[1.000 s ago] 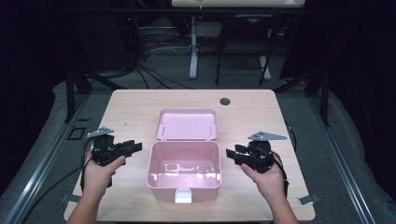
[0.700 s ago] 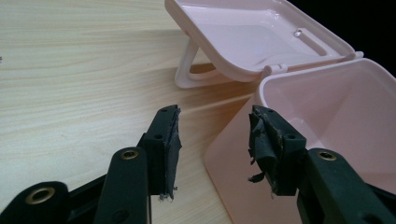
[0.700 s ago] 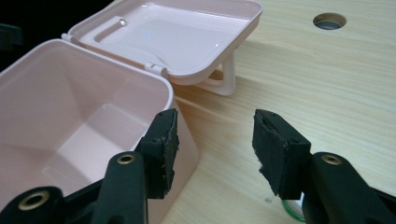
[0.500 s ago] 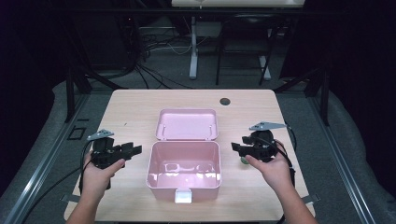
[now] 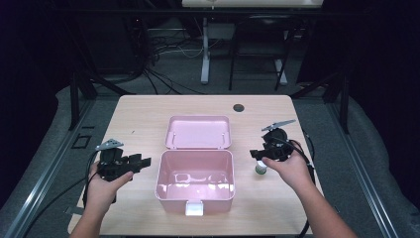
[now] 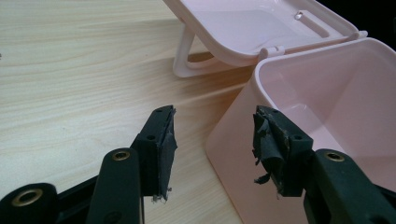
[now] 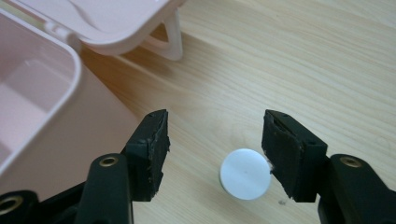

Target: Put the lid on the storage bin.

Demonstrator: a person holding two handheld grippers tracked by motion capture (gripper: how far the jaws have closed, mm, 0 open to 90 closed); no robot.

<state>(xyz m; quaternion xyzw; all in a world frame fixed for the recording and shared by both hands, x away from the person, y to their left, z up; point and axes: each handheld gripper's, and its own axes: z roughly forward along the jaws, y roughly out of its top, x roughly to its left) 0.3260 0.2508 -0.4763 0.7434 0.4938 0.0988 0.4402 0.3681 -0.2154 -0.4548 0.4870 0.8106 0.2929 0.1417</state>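
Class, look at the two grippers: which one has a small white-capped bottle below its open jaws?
The right gripper: the white-capped bottle stands on the table just beneath it. The left gripper faces only the pink box.

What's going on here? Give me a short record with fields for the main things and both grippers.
Box: pink, open, nothing inside, mid-table
Lid: tipped back behind the box
Bottle: small, white cap, upright on the table to the right of the box
Left gripper: jaws just opened, nothing between them, beside the box's left wall
Right gripper: jaws just opened, above the bottle, not gripping it
Table: light wood
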